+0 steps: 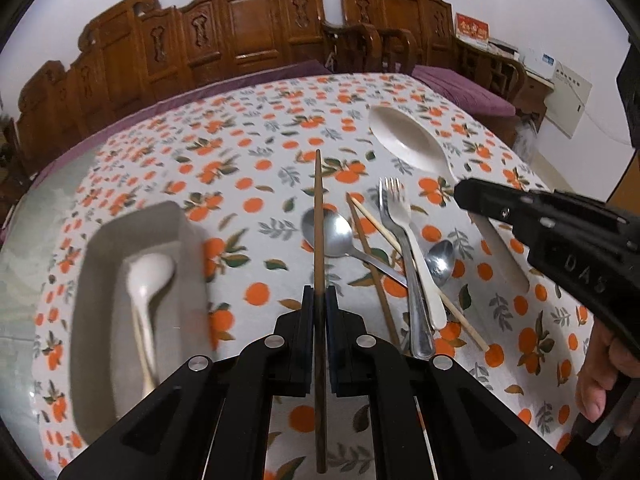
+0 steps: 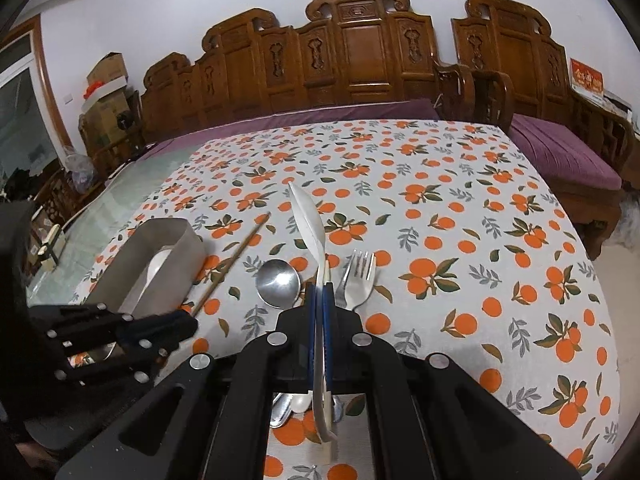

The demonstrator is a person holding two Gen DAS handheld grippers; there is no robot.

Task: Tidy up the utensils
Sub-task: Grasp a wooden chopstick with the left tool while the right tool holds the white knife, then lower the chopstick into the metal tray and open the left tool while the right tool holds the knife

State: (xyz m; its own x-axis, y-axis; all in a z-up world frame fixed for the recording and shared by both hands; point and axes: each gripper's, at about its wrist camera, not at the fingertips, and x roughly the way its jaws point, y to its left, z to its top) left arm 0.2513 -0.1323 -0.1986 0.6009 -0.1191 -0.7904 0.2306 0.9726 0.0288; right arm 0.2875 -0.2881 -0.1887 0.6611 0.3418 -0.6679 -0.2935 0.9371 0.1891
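My left gripper [image 1: 319, 292] is shut on a dark brown chopstick [image 1: 319, 220], which hangs above the tablecloth. Left of it stands a grey bin [image 1: 92, 280] with a white spoon [image 1: 150, 276] and a pale stick inside. My right gripper [image 2: 319, 292] is shut on the handle of a large white serving spoon [image 2: 306, 216], lifted and seen edge-on. The left wrist view shows that serving spoon [image 1: 404, 136] and the right gripper [image 1: 460, 196]. A pile lies between them: a metal spoon [image 1: 328, 232], forks [image 1: 394, 208], a small spoon [image 1: 440, 260] and several chopsticks.
The table wears an orange-print cloth [image 2: 460, 240]; carved wooden benches with purple cushions [image 2: 560, 152] line its far and right sides. A hand [image 1: 600, 380] holds the right gripper at the right edge. The left gripper [image 2: 192, 322] sits beside the grey bin [image 2: 176, 264].
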